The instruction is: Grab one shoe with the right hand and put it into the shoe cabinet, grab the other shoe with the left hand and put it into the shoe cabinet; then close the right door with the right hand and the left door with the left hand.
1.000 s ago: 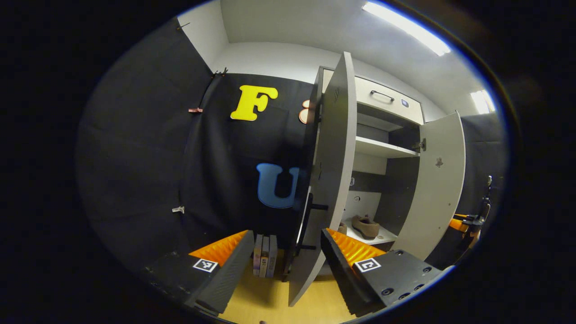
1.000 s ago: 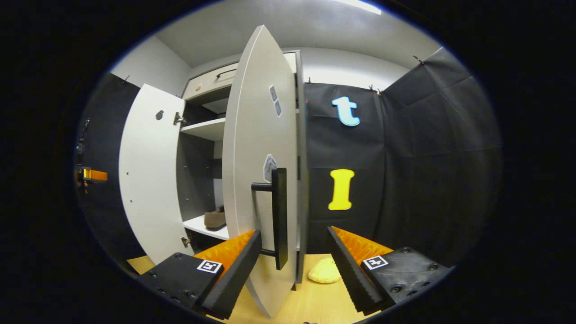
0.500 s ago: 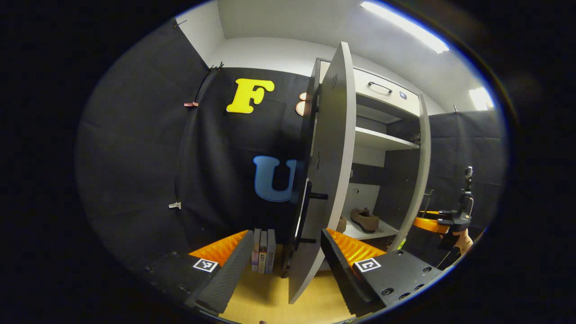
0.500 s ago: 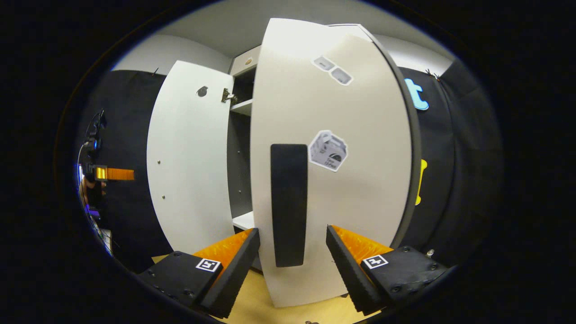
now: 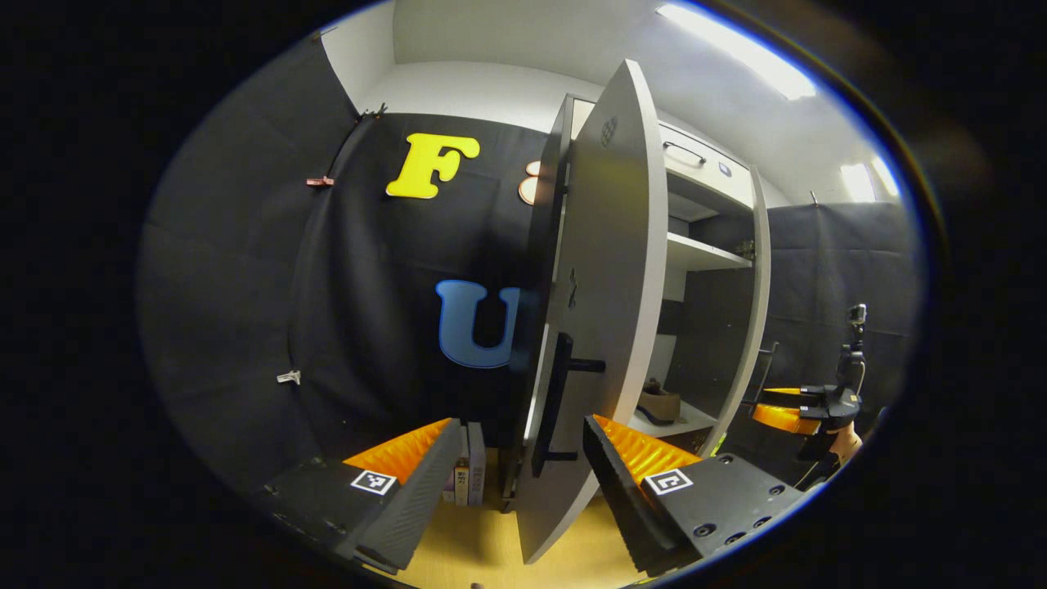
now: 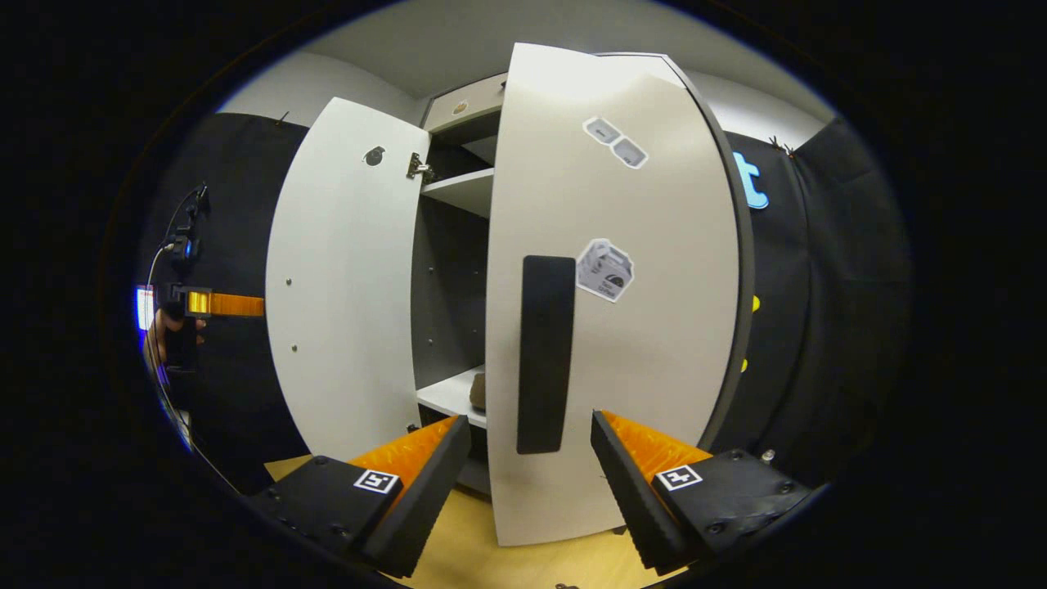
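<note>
Wooden floor (image 5: 483, 544) lying under cabinet (image 5: 695, 254) | left gripper (image 5: 519, 454) gaping, facing left door (image 5: 605, 311) | right gripper (image 6: 532, 454) gaping near right door (image 6: 646, 327) | shoe (image 5: 658, 402) sitting inside

White doors (image 6: 630, 343), black handle (image 6: 543, 352), brown shoe (image 5: 658, 402)

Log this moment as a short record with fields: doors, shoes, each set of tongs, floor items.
right door: partly open, its dark handle facing the right tongs
left door: open, edge-on, its handle ahead of the left tongs
shoes: one brown shoe on the cabinet's lower shelf; second shoe cannot be made out
right tongs: open, gripping nothing
left tongs: open, gripping nothing
floor items: books standing beside the cabinet
</note>
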A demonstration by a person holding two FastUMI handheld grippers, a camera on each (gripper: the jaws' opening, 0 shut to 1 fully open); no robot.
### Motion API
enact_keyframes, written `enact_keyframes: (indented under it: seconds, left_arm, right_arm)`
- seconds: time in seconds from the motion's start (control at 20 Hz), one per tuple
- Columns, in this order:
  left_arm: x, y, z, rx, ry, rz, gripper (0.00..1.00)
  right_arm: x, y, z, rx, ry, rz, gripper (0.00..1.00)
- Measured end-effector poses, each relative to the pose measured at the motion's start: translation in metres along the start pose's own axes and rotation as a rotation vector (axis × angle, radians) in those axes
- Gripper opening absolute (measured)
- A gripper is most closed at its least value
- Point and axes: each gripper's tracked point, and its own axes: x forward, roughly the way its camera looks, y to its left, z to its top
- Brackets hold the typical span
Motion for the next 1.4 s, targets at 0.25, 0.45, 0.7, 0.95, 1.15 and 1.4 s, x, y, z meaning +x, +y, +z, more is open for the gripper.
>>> enact_keyframes:
  seconds: [0.25, 0.45, 0.7, 0.95, 1.15, 1.4]
  left_arm:
    - [0.014, -0.004, -0.005, -0.002, 0.009, -0.039, 0.94]
    - [0.017, -0.020, -0.010, 0.012, 0.027, -0.066, 0.96]
    - [0.042, -0.096, -0.025, -0.034, 0.041, -0.239, 0.96]
    - [0.054, -0.157, -0.038, -0.040, 0.055, -0.350, 0.95]
    - [0.051, -0.160, -0.036, -0.005, 0.046, -0.329, 0.94]
    - [0.043, -0.154, -0.038, 0.005, 0.051, -0.298, 0.94]
  right_arm:
    - [-0.021, -0.023, -0.006, 0.030, 0.015, -0.089, 0.98]
    - [-0.027, -0.031, -0.008, 0.045, 0.021, -0.113, 0.98]
    - [-0.025, -0.038, -0.007, 0.059, 0.020, -0.090, 0.98]
    - [-0.038, -0.059, -0.007, 0.069, 0.017, -0.102, 0.98]
    - [-0.045, -0.071, -0.009, 0.088, 0.017, -0.114, 0.98]
    - [-0.046, -0.070, -0.010, 0.080, 0.013, -0.109, 0.98]
